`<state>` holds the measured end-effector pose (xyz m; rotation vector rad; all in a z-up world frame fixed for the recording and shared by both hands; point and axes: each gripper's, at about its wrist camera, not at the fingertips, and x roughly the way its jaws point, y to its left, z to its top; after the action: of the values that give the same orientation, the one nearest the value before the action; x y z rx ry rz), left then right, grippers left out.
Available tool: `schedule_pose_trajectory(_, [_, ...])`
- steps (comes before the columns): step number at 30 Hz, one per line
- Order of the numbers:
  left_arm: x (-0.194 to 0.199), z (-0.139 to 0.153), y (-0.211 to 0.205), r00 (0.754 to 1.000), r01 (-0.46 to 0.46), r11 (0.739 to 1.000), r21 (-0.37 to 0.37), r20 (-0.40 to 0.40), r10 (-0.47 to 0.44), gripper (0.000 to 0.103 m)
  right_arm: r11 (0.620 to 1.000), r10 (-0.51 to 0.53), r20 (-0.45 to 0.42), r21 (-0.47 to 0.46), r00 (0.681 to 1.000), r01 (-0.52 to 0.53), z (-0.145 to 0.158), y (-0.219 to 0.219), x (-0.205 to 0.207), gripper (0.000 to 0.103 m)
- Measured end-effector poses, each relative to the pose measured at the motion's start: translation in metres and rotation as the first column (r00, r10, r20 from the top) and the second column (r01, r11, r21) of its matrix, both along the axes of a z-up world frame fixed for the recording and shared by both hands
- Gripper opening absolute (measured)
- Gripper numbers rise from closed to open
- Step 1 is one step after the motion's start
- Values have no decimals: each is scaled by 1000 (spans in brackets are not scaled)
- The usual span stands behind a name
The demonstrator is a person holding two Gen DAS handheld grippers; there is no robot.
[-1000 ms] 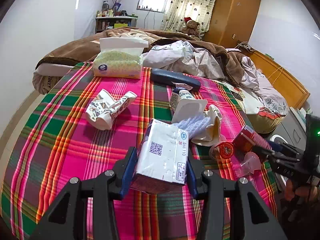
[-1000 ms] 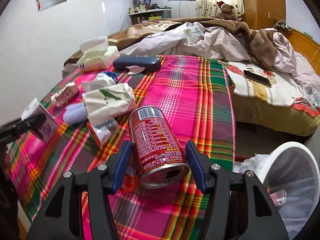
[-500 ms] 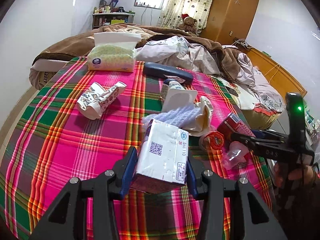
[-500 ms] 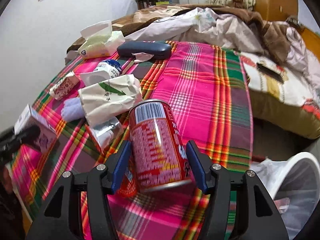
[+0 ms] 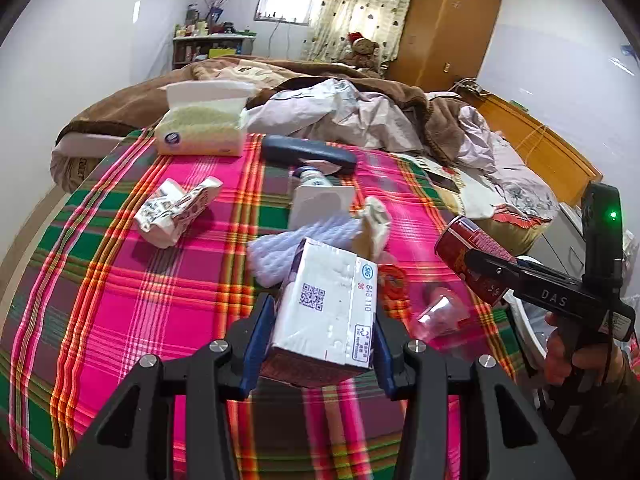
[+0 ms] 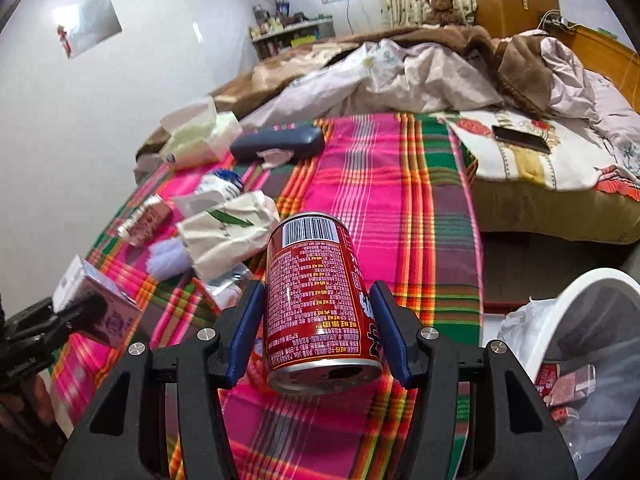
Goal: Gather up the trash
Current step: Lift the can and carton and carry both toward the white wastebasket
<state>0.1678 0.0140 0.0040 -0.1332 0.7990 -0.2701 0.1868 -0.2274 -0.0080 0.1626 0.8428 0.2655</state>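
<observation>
My left gripper (image 5: pixel 320 324) is shut on a white drink carton (image 5: pixel 328 304) and holds it above the plaid blanket (image 5: pixel 120 280). My right gripper (image 6: pixel 318 320) is shut on a red can (image 6: pixel 316 300), raised over the blanket's edge; the can also shows in the left wrist view (image 5: pixel 472 256). A white bin (image 6: pixel 580 344) with a bag liner and some wrappers stands on the floor at the lower right. A crushed carton (image 5: pixel 176 212), a white pad (image 5: pixel 288 248), a crumpled bag (image 6: pixel 228 232) and a clear cup (image 5: pixel 440 312) lie on the blanket.
A tissue pack (image 5: pixel 200 128), a dark blue case (image 5: pixel 308 152) and a small bottle (image 5: pixel 312 178) lie farther back. A phone (image 6: pixel 520 138) rests on the bed sheet. Rumpled bedding (image 6: pixel 400 72) fills the back. A wooden wardrobe (image 5: pixel 448 28) stands behind.
Both grippers have lifted and drawn back from the blanket with their loads. The right gripper with the can has shifted right, and the bin shows larger.
</observation>
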Motion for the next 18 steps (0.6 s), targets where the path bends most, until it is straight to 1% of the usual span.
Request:
schedule_pose_trajectory(5, [-9,11,-17,999,34,999,3,25,-34,47,999,-26,40,30,999,25,13,-10,-21,56])
schedule_pose_trajectory(9, [-15,16,-38,996,86,996,10,35,-87,47,997,-61,58,46,996,58,18,-22,-34,56])
schedule_pose_trajectory(14, [-25,24,-70,986,154,988,12,56,-154,47,990,-138,79,24,987,137,24,-44,-54,56])
schedule_pose_trajectory(18, [-31,31,-96,975,208,978,12,75,-208,47,982,-190,94,30,977,188,26,-63,-69,56])
